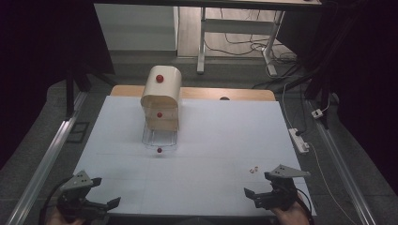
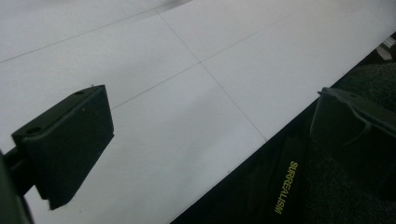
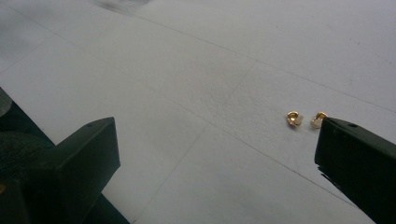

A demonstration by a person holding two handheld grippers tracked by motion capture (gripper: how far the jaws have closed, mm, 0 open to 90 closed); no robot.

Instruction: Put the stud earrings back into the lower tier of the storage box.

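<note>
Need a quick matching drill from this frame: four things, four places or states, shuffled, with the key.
1. right gripper
2. gold earrings
3. drawer cabinet
4. left gripper

a. far side of the white table, left of centre
b. open, near right corner
c. open, near left corner
d. lying on the table just ahead of the right gripper

Pairs: 1-b, 2-d, 3-a, 4-c
</note>
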